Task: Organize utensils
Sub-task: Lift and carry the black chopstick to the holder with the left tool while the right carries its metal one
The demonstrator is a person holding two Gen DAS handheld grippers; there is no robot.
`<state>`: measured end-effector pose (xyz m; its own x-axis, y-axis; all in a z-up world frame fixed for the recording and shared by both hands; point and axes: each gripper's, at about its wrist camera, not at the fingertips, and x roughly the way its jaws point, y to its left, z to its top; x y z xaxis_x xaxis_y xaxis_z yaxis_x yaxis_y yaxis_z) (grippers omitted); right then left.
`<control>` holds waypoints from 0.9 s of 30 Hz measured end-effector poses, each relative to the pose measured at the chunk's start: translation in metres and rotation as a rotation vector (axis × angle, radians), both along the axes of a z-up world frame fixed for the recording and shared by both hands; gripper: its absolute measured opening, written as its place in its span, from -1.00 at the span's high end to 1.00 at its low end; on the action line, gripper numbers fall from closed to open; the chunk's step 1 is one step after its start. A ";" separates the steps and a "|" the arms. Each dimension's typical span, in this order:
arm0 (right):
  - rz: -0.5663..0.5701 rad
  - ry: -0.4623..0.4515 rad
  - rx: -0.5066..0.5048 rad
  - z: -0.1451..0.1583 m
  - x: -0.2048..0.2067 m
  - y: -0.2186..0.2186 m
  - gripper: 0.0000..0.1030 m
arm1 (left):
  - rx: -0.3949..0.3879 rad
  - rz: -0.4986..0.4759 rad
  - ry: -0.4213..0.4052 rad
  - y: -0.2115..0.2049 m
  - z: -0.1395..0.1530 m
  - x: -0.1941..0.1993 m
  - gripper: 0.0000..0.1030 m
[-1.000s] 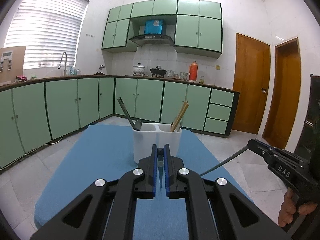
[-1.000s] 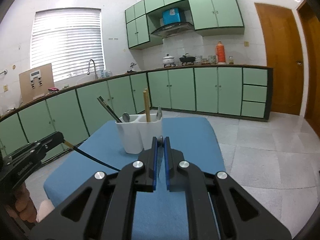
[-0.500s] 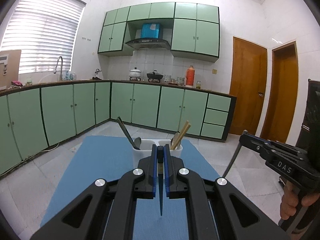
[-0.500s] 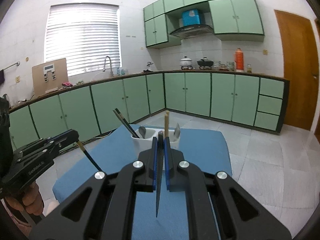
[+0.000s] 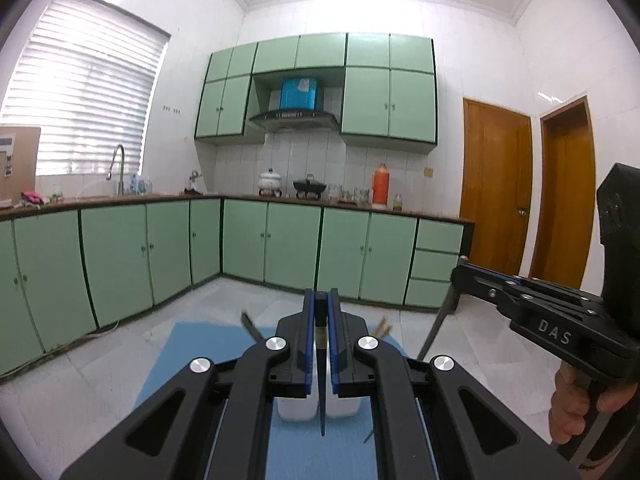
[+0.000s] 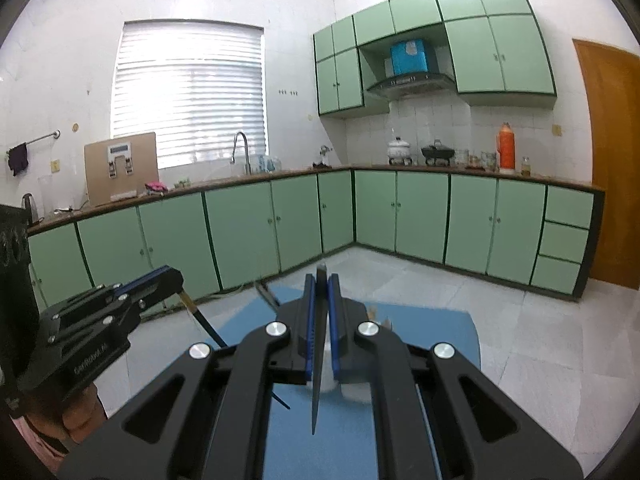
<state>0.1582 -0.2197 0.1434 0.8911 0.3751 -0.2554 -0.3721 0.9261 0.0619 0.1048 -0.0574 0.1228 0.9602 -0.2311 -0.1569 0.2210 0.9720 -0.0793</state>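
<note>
My left gripper (image 5: 321, 300) is shut on a dark chopstick (image 5: 322, 400) that hangs down, point low, in front of the white two-compartment utensil holder (image 5: 294, 408) on the blue mat (image 5: 192, 344). My right gripper (image 6: 321, 282) is shut on a second dark chopstick (image 6: 316, 396), also pointing down over the holder (image 6: 352, 390). Each gripper shows in the other's view, the right one (image 5: 460, 270) at right and the left one (image 6: 172, 276) at left. Dark utensil handles (image 5: 250, 326) and wooden chopsticks (image 5: 382, 328) stick out of the holder, mostly hidden behind my fingers.
The blue mat (image 6: 432, 328) covers a low table on a tiled floor. Green base cabinets (image 5: 280, 248) run along the far walls, with a sink tap (image 5: 116, 160), pots and an orange flask (image 5: 380, 184) on the counter. Wooden doors (image 5: 496, 192) stand at right.
Both grippers have lifted and tilted up, each carrying its chopstick from slanting to hanging point down. The holder has dropped low in both views, behind the fingers.
</note>
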 end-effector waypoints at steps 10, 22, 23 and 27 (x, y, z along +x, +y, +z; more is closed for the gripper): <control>-0.035 -0.085 -0.004 0.051 0.059 0.003 0.90 | 0.000 0.036 -0.104 -0.007 0.039 0.056 0.88; -0.097 0.032 -0.038 -0.003 0.141 0.003 0.90 | 0.014 0.045 -0.040 -0.018 0.005 0.142 0.88; -0.095 0.044 -0.039 -0.009 0.144 0.004 0.90 | 0.015 0.044 -0.024 -0.019 -0.001 0.149 0.88; -0.091 0.082 -0.048 -0.029 0.155 0.011 0.90 | 0.021 0.043 0.008 -0.020 -0.015 0.163 0.88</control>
